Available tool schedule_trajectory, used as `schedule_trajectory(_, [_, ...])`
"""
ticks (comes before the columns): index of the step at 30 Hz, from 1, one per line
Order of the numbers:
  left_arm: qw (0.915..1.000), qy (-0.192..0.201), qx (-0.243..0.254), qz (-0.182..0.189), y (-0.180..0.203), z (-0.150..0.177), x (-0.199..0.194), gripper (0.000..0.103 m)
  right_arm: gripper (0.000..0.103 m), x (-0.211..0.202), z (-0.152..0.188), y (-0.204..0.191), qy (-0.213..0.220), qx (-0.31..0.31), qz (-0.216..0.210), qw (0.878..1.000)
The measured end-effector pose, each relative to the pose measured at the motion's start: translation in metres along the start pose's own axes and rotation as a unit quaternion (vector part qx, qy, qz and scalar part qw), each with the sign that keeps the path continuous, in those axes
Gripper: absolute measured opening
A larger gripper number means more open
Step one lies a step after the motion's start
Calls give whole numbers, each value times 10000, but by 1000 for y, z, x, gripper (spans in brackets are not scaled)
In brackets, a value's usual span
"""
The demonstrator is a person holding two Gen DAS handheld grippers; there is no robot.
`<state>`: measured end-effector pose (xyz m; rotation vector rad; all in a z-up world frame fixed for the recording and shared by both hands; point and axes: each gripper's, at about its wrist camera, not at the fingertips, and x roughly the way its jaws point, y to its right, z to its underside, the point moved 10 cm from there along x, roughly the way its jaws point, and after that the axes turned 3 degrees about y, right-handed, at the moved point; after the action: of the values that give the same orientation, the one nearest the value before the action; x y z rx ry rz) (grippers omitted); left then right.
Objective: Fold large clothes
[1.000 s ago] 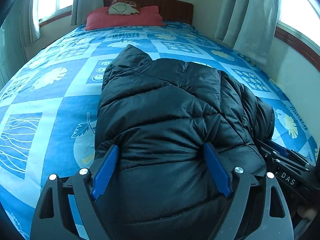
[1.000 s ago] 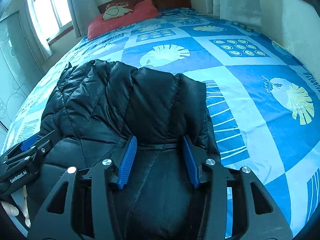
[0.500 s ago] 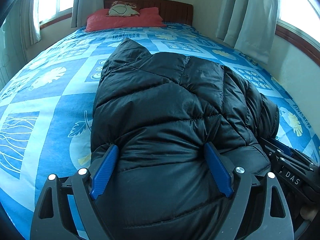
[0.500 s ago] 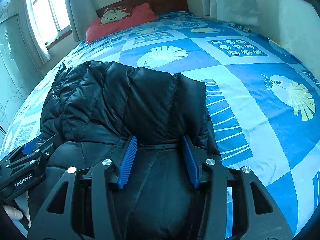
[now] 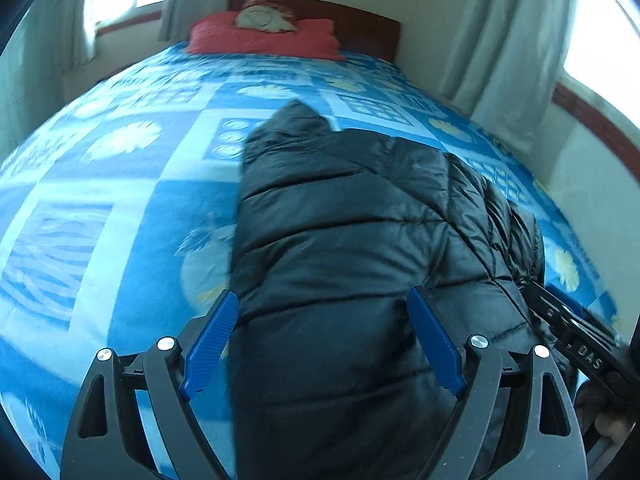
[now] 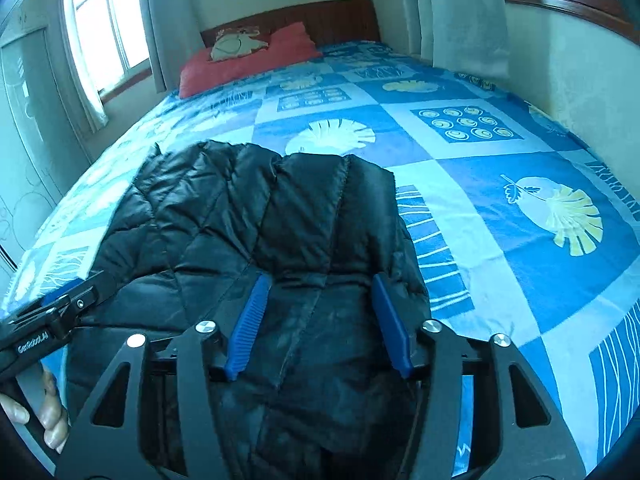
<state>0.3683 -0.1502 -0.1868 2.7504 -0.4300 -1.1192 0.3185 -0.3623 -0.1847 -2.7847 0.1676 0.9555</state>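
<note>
A black quilted puffer jacket (image 5: 360, 240) lies folded lengthwise on the blue patterned bed; it also shows in the right wrist view (image 6: 256, 232). My left gripper (image 5: 324, 312) is open, its blue pads spread over the jacket's near left end. My right gripper (image 6: 318, 304) is open, its pads either side of the jacket's near right end. Each gripper shows at the edge of the other's view: the right one (image 5: 576, 336) and the left one (image 6: 52, 320).
The blue bedspread (image 6: 500, 160) runs to a red pillow (image 5: 260, 38) and a wooden headboard (image 6: 332, 16). Curtains and windows stand on both sides. A wall (image 6: 580, 64) is close on the right.
Both grippers have lifted and drawn back slightly over the jacket's near end. The left view is now blurred with motion. The jaws stay open.
</note>
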Motion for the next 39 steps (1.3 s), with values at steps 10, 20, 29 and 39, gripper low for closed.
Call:
schedule_trajectory(10, [9770,-431,-1921,820,-43,43,-16,85,79,-10,26,42,-380,941,-278,9944])
schedule_trajectory(20, [9355,-877,-3120,1404,-35,54,20,94,94,33,41,48,-769,2181,-1273,9645])
schedule_trajectory(29, [9372,-789,-3098,1394,-18,52,24,88,53,34,41,27,-759,2524,-2002,9436])
schedule_trajectory(39, [9469,-434,-2771,1574,-47,22,-2,81,38,15,15,-32,-345,2228,-2401,9442])
